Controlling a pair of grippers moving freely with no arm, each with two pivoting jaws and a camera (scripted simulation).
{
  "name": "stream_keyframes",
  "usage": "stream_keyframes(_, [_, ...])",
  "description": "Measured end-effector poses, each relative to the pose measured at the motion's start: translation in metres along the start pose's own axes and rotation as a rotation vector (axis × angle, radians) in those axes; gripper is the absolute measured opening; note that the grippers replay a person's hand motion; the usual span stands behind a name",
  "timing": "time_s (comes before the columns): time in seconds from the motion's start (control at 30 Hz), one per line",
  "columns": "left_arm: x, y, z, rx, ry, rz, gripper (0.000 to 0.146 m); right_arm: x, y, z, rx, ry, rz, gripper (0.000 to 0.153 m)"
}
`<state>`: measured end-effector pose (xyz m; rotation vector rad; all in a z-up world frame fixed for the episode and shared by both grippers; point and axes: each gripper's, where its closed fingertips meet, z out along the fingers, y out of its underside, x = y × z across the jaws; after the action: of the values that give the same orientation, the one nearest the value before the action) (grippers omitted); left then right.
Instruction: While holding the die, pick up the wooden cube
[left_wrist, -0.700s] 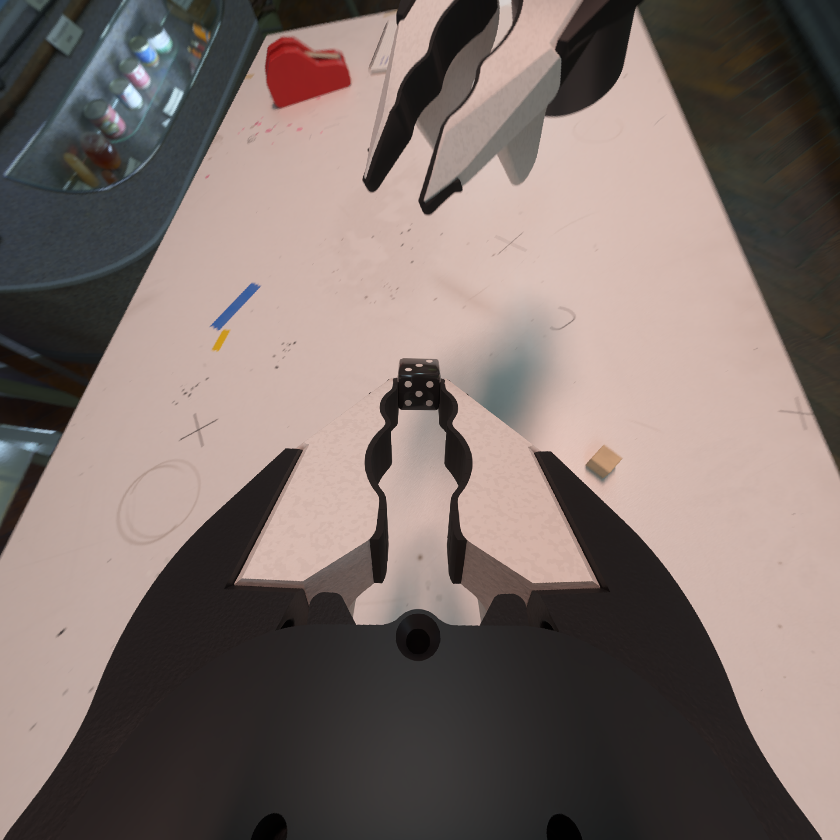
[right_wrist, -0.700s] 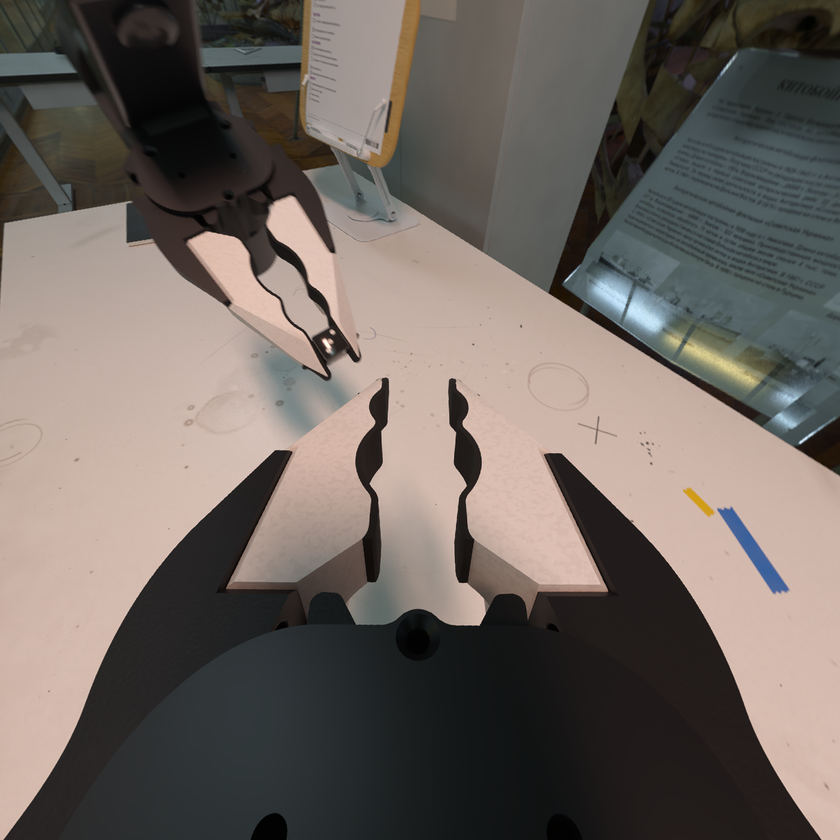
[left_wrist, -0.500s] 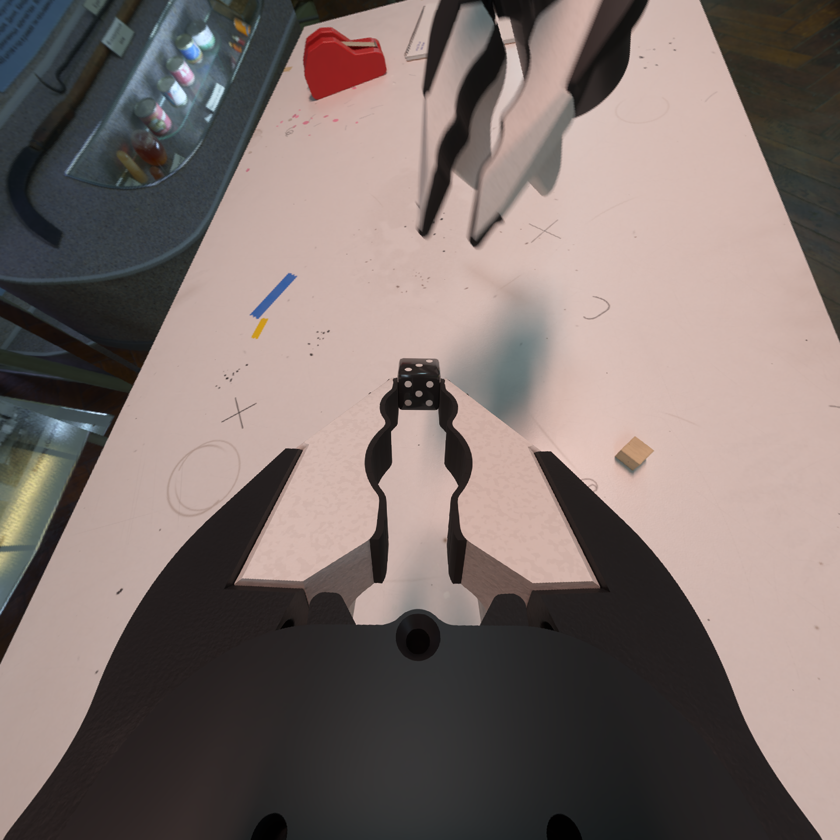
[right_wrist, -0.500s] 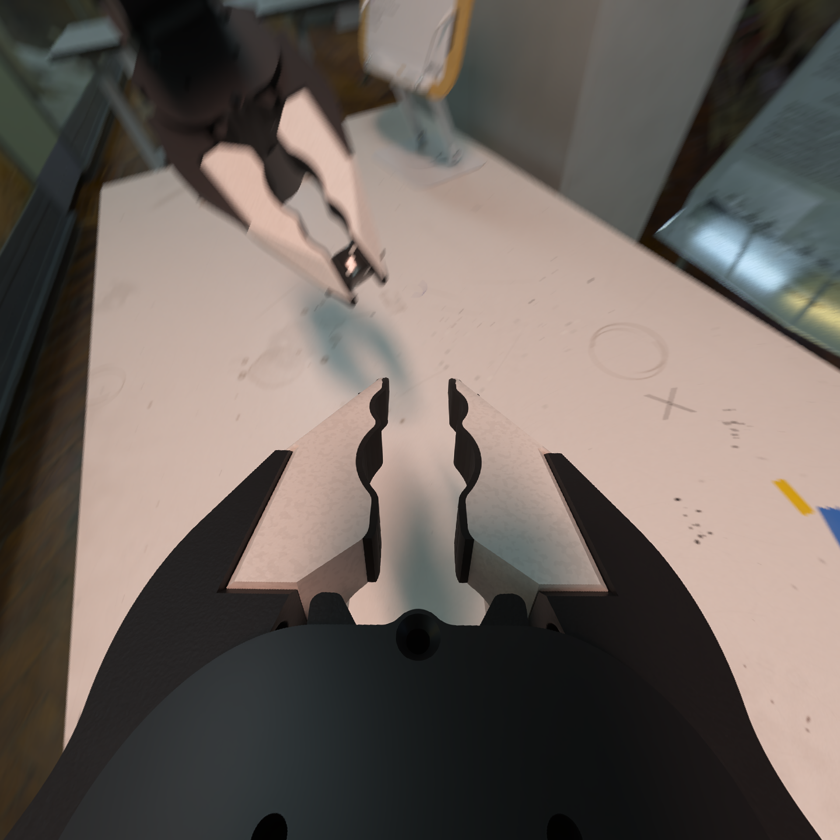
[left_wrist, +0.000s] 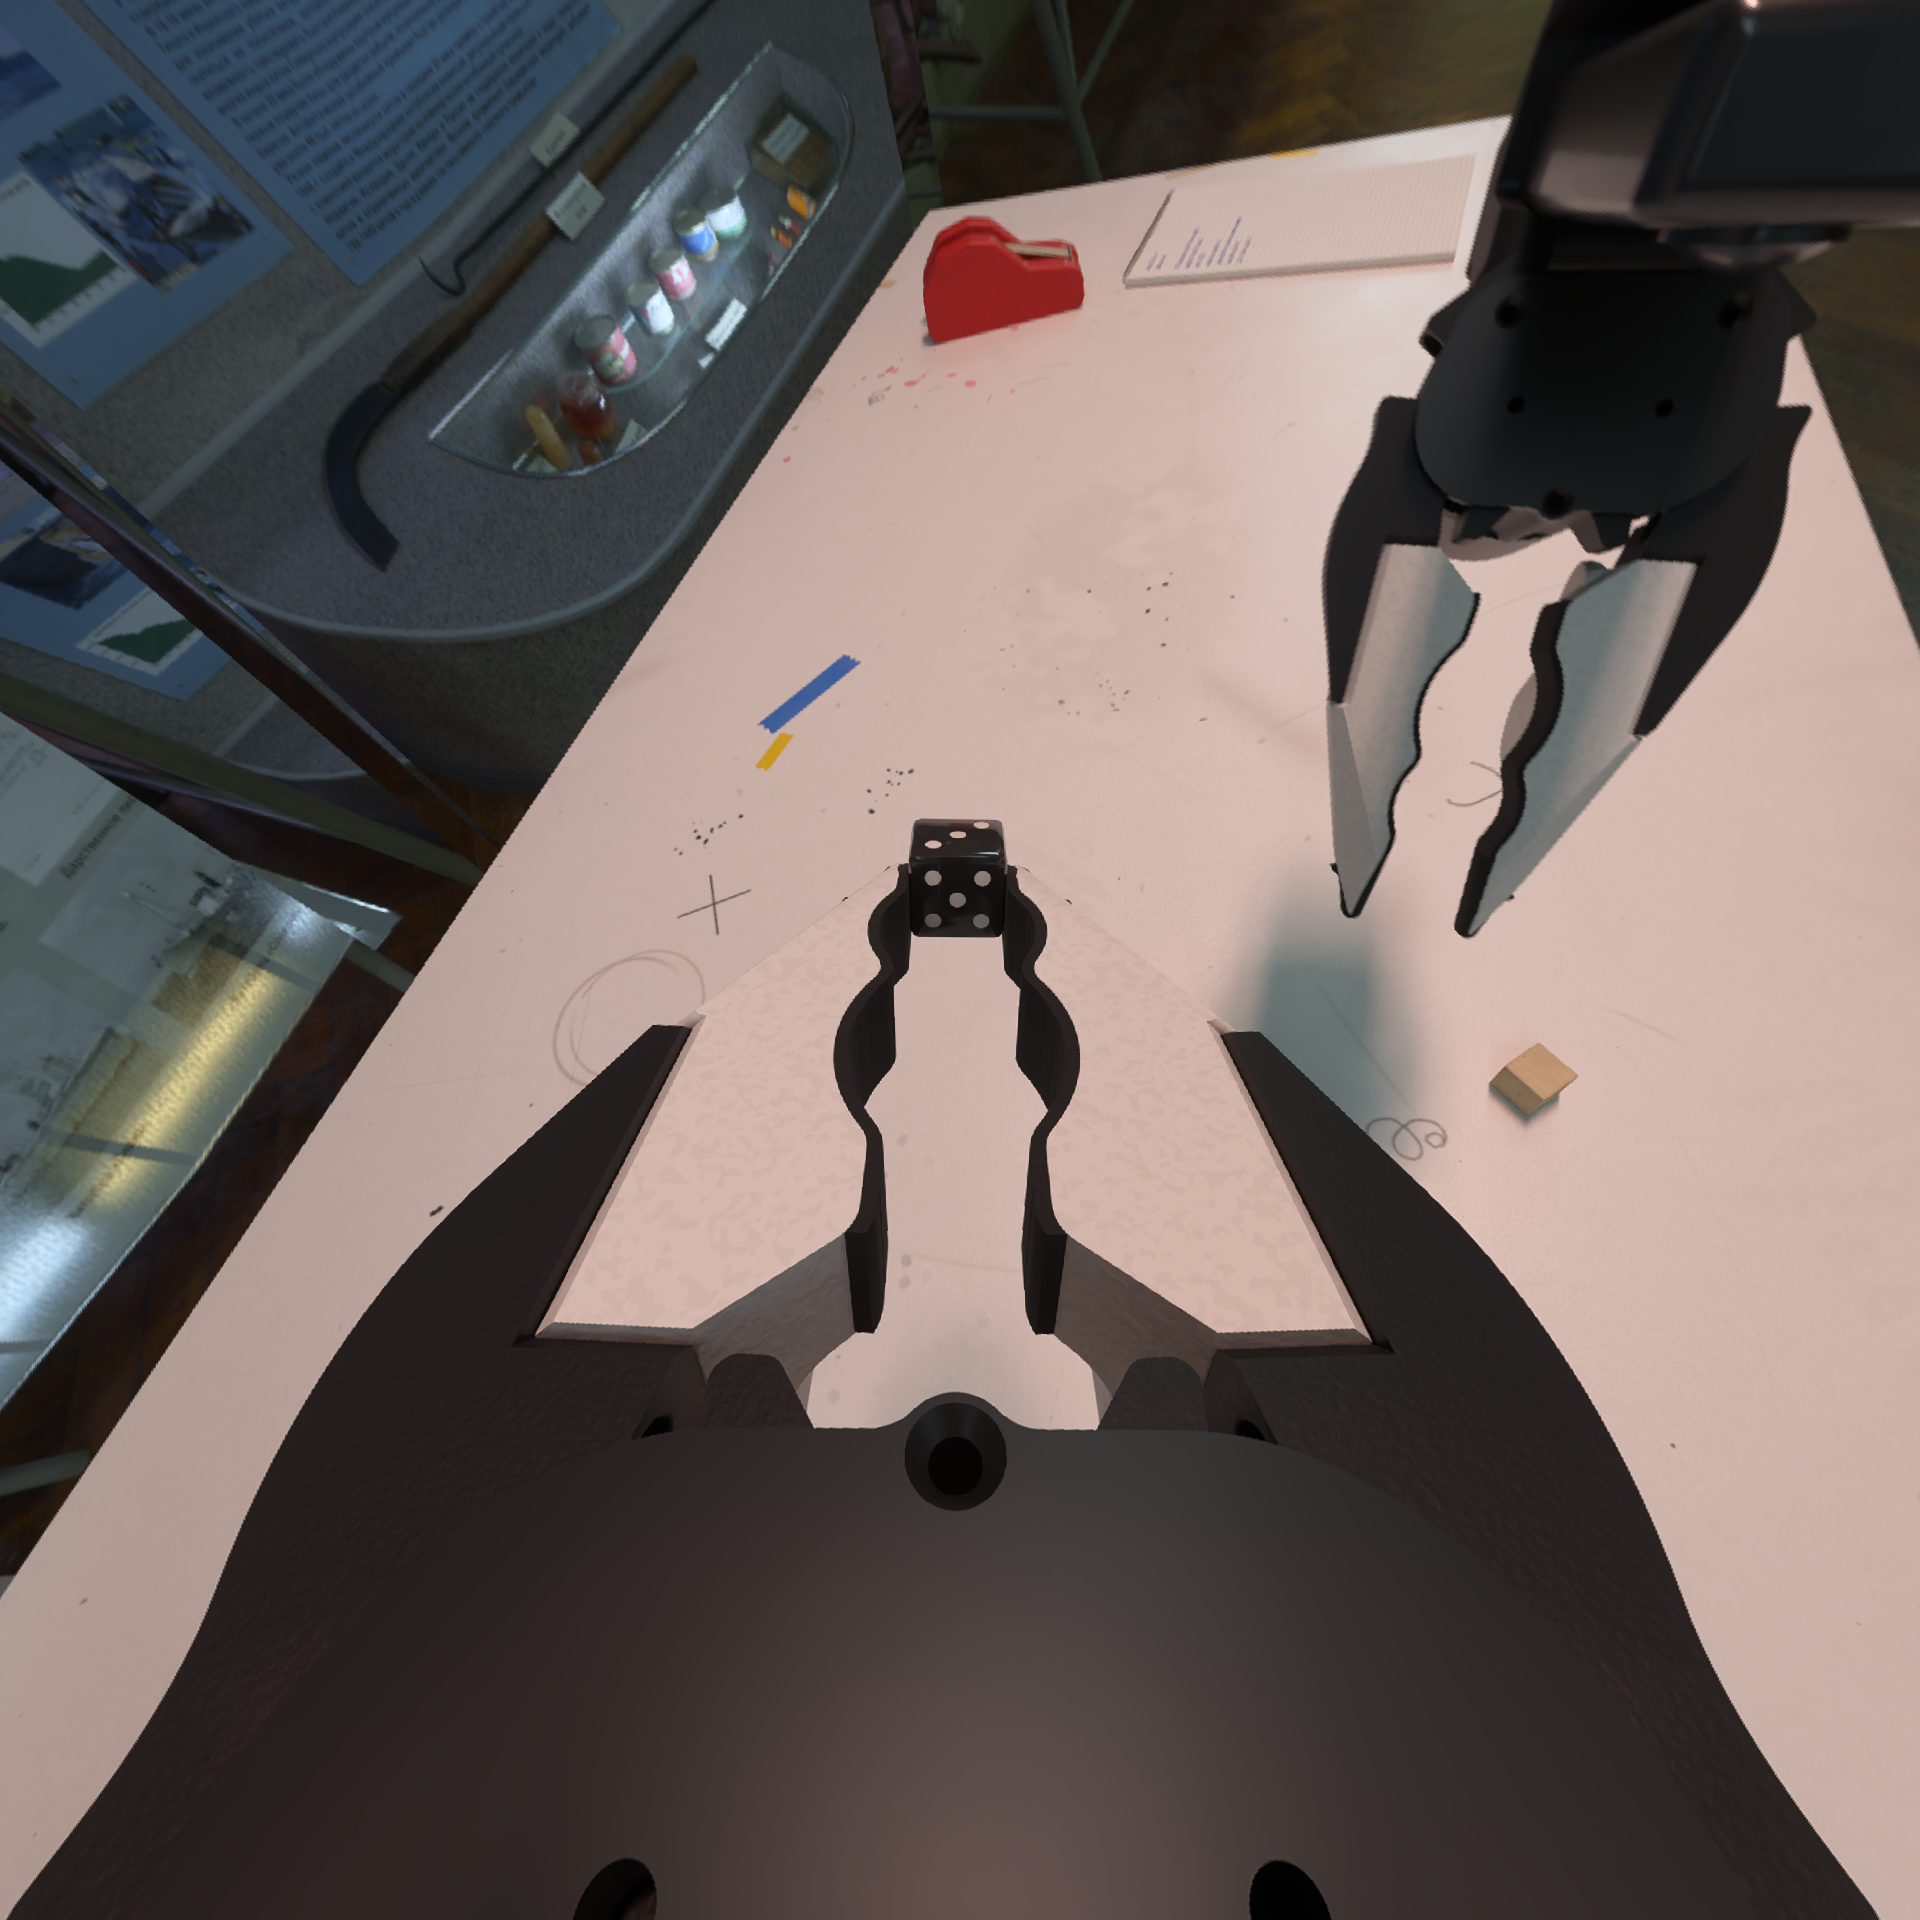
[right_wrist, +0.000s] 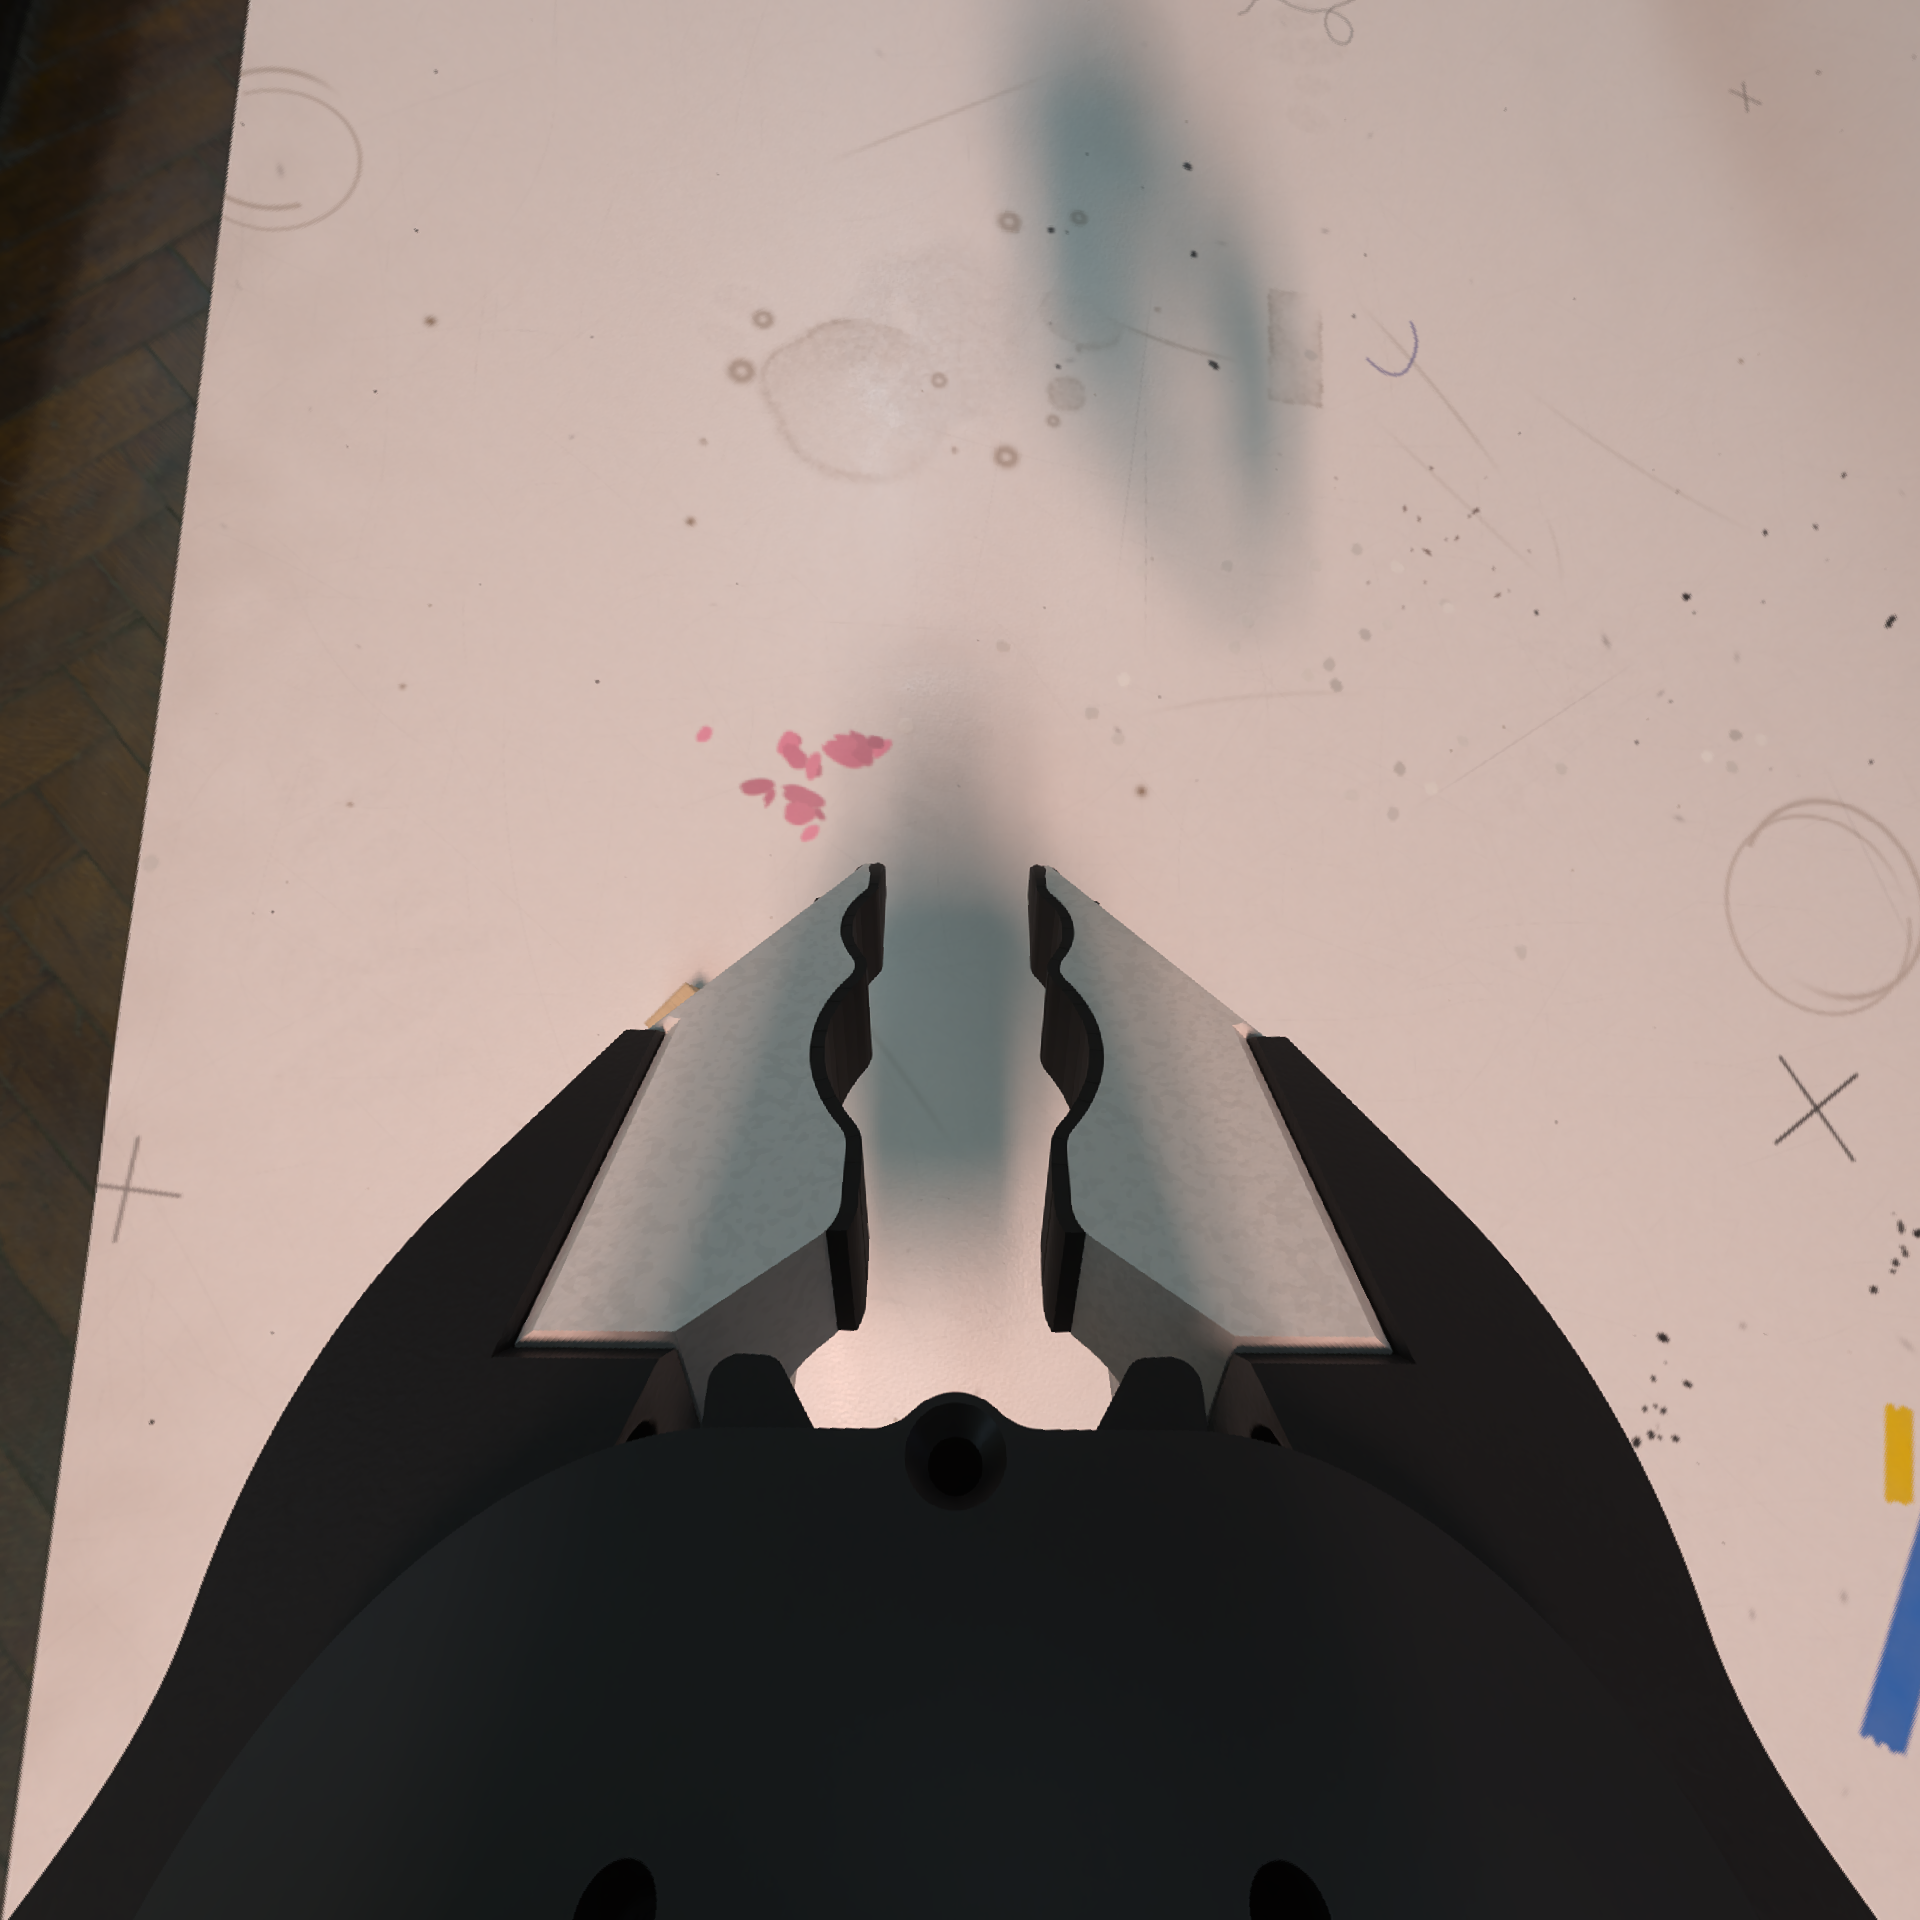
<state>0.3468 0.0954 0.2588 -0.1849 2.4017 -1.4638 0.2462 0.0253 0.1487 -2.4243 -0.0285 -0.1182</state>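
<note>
— Start with the left gripper (left_wrist: 956, 899): centre of its own view, fingertips pinched on the black die (left_wrist: 956, 879), white pips facing up and toward us. The die sits right at the tips, lifted clear of the pale table (left_wrist: 1039, 540).

— And the other one?

— The right gripper (left_wrist: 1408, 920) hangs in the upper right of that same view, pointing down, its jaws parted with only a narrow gap and nothing between them. Its tips hover above the tabletop, with a soft shadow under them.

— Where's the wooden cube?

— The wooden cube (left_wrist: 1531, 1080) lies on the table at the right of the left wrist view, below those hanging tips and a little to their right, apart from them. Nothing is touching it.

— What does the right wrist view give us?

— The right gripper's own fingers (right_wrist: 748, 1101) frame a dark shadow on the bare table. A tan sliver (right_wrist: 670, 1006) peeks out at the outer edge of the left-hand finger, mid-left of frame; it's too small to tell what it is.

— Anything else around?

— A red tape dispenser (left_wrist: 1000, 275) and a notepad (left_wrist: 1309, 223) at the top of the left wrist view, blue tape (left_wrist: 809, 692) and a yellow strip (left_wrist: 774, 750) left of centre, and pink flecks (right_wrist: 805, 774) just ahead of the right gripper's tips.
</note>
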Motion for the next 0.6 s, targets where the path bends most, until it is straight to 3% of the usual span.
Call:
stream_keyframes(0.2, [-0.005,-0.002,-0.015,0.035,0.001,-0.018,0.016,-0.029,0.001,0.014,-0.016,0.001,0.093,0.027])
stream_keyframes(0.3, [-0.005,-0.007,-0.02,0.059,0.004,-0.013,0.016,-0.058,0.026,0.026,-0.034,0.006,0.2,0.025])
stream_keyframes(0.43, [0.003,-0.012,-0.024,0.093,0.049,-0.006,0.016,-0.09,0.073,0.031,-0.143,0.138,0.319,0.025])
stream_keyframes(0.6, [0.014,-0.018,-0.025,0.113,0.089,0.009,0.016,-0.107,0.101,0.031,-0.18,0.21,0.474,0.026])
